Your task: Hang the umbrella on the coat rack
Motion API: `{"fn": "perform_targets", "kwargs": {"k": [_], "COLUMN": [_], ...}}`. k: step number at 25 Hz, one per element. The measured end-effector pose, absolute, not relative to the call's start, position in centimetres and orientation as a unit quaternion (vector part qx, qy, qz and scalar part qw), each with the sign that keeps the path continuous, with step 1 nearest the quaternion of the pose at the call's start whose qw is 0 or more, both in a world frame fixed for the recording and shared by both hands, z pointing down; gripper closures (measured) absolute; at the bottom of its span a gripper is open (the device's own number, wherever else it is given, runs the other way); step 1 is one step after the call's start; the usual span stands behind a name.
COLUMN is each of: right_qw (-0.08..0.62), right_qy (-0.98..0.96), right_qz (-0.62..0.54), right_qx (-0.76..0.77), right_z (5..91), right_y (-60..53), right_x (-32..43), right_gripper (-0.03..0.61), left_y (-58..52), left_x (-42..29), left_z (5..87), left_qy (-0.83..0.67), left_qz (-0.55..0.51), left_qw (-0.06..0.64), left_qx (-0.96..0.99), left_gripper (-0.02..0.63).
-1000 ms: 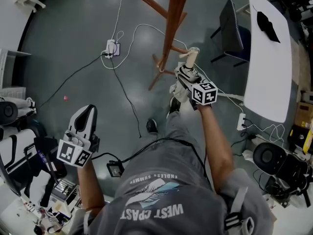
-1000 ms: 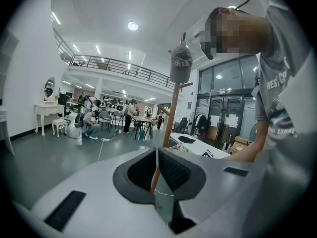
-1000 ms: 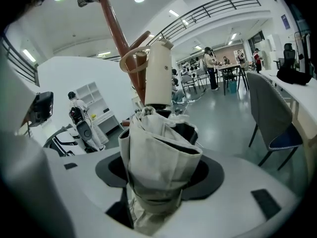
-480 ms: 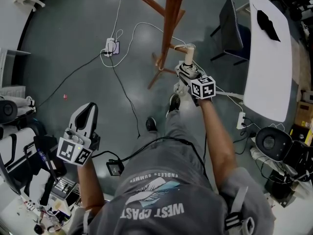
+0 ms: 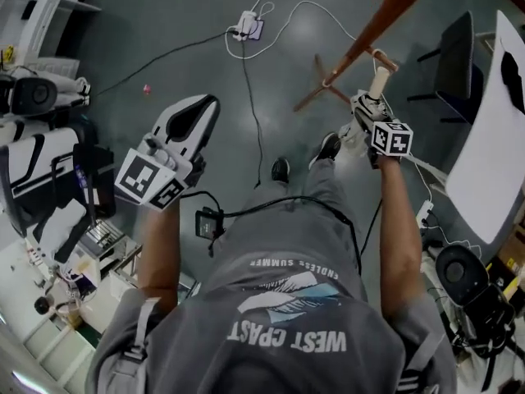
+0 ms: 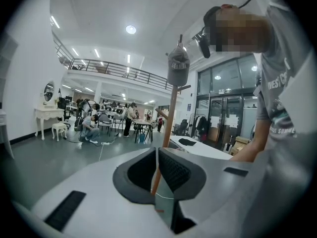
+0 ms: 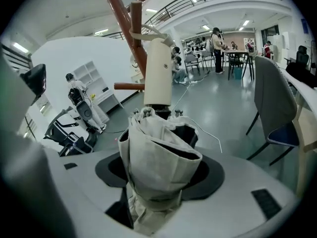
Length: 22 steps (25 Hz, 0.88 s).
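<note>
Step in hand: the hang itself. R gripper [image 7: 159, 168] is clamped on the folded beige umbrella [image 7: 157, 143] round its bunched canopy, w/ the cream handle [image 7: 157, 73] pointing up and away at the coat rack [image 5: 385, 15]. The wrist strap [image 7: 144, 32] sits right at a brown peg [image 7: 136, 16] and looks looped round it, though I can't tell for sure that it's fully on.

Next move, as I judge it: check the loop is seated behind the peg tip, lower a bit so the strap takes the weight, then part the jaws and back off straight so the canopy doesn't snag.

Pose: R arm [image 5: 385, 212] stretched nearly straight fwd from the shoulder, gripper tilted up toward the peg. L arm is bent and kept at the side, well apart from the rack. L gripper [image 6: 156, 157] is idle, jaws all but together w/ nothing btw them, aimed upward at the rack (a grey cap [image 6: 178, 66] already hangs on top).
</note>
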State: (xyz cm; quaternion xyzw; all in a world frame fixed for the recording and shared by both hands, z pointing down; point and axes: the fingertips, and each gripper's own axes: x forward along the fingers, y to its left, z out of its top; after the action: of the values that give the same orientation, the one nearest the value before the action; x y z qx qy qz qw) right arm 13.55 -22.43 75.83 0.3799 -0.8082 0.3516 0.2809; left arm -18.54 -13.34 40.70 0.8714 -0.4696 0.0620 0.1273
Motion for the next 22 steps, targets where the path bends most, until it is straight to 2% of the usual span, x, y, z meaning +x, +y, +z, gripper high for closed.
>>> {"fn": "perform_targets", "kwargs": {"k": [8, 22], "right_qw": [0.346, 0.380], "right_qy": [-0.787, -0.770], "right_qz": [0.362, 0.349], "right_qx": [0.362, 0.375], "right_z": [79.4, 82.0], "right_y": [-20.4, -22.5], "right_x": [12.8, 8.8], "right_gripper": [0.293, 0.281], "left_y": [-12.2, -9.7], "left_x": [-20.3, -25.3], "left_z": [39.4, 39.2], "left_qy": [-0.486, -0.513], "left_qz": [0.057, 0.074], "left_qw": [0.123, 0.121], "left_qx": [0.863, 0.847], "left_gripper": [0.583, 0.583]}}
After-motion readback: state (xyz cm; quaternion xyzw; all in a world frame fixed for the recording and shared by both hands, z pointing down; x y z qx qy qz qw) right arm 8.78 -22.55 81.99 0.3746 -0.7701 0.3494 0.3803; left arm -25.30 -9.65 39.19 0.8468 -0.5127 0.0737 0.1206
